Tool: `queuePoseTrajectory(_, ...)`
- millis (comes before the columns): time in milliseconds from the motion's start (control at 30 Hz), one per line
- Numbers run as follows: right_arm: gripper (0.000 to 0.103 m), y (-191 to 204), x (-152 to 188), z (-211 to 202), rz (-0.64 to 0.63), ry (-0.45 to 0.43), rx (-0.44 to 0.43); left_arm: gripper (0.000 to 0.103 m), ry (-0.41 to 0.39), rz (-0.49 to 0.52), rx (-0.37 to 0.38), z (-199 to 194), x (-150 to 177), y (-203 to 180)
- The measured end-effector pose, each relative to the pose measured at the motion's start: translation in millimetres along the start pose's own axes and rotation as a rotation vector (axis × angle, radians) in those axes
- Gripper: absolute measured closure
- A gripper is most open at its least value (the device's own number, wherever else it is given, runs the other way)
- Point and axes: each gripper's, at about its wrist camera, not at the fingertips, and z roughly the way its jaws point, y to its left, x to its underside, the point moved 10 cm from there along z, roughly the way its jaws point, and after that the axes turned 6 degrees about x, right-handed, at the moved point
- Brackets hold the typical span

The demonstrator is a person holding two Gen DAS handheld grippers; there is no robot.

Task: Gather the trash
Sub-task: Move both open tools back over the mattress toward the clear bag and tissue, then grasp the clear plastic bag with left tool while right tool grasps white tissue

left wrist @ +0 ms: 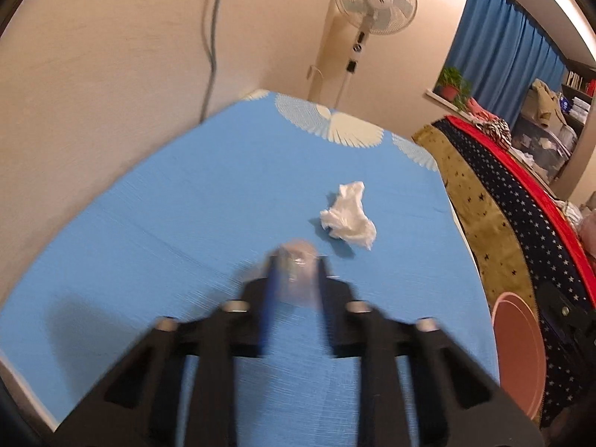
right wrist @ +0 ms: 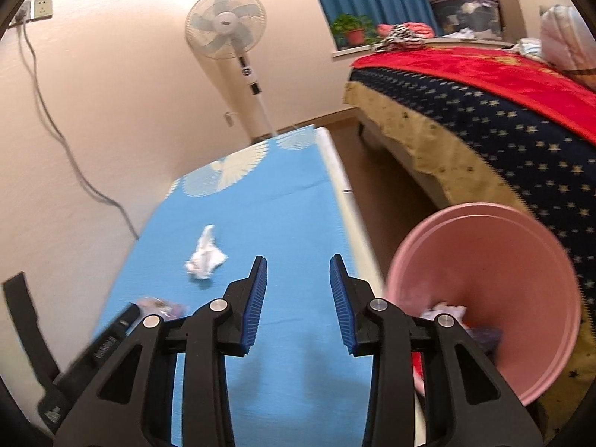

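Blur across the left wrist view: the left hand-held gripper (left wrist: pixel 296 260) is smeared, and the thing pinched between its nearly closed blue pads is only a hazy, clear, crinkled wrapper (left wrist: pixel 298 266), type unreadable. From the right wrist view the same wrapper (right wrist: pixel 160 307) shows as a pale purplish scrap, half hidden behind the right tool's body. Right hand-held gripper (right wrist: pixel 298 290) hangs wide apart, nothing between its ribbed blue pads.

Crumpled white tissue (left wrist: pixel 348 216) lies on the blue cloth of the bench (left wrist: pixel 167 201), just beyond the left fingertips and apart from them; creased, wadded, casting a small shadow. In the right view the tissue (right wrist: pixel 205 259) sits left of the open jaws.

Pink bin (right wrist: pixel 484 260) stands off the bench's right edge, beside the star-patterned bed cover (right wrist: pixel 503 126); its lower rim is cut off by the gripper arm. Inside, some pale and purple scraps (right wrist: pixel 447 313), partly hidden. In the left view only a sliver of the bin (left wrist: pixel 517 346) shows. Pedestal fan (right wrist: pixel 227 22) stands by the wall.
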Motion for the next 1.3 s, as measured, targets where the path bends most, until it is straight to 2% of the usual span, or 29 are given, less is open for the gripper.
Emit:
queuePoseTrajectory(33, 0.067, 5.5, 0.8, 3.1, -0.007, 0.005, -0.012, 0.100, -0.001, 0.007, -0.005, 0.6, -0.3, 0.4)
queuePoseTrajectory(67, 0.067, 12.4, 1.5, 7.4, -0.015, 0.011, -0.024, 0.102, -0.004, 0.013, -0.009, 0.8, -1.2, 1.6)
queuePoseTrajectory(400, 0.068, 68.0, 8.4, 52.0, -0.045, 0.072, -0.127, 0.102, -0.055, 0.024, -0.070, -1.3, -22.2, 9.9)
queuePoseTrajectory(633, 0.068, 93.8, 13.3, 85.6, -0.085, 0.110, -0.154, 0.102, -0.075, 0.009, -0.129, 3.8, -32.0, 24.5)
queuePoseTrajectory(833, 0.069, 111.0, 23.2, 115.0, -0.077, 0.166, -0.181, 0.102, -0.076, 0.005, -0.142, 9.4, -35.6, 23.7)
queuePoseTrajectory(933, 0.077, 118.9, 29.3, 126.3, -0.095, 0.196, -0.187, 0.102, -0.077, 0.015, -0.143, 10.5, -36.7, 25.0)
queuePoseTrajectory(1033, 0.099, 122.7, 32.9, 132.7, -0.097, 0.220, -0.200, 0.102, -0.076, 0.002, -0.149, 10.3, -36.8, 31.8)
queuePoseTrajectory(1300, 0.101, 130.7, 23.1, 110.9, -0.163, 0.168, -0.188, 0.102, -0.077, 0.006, -0.127, 7.0, -37.4, 28.3)
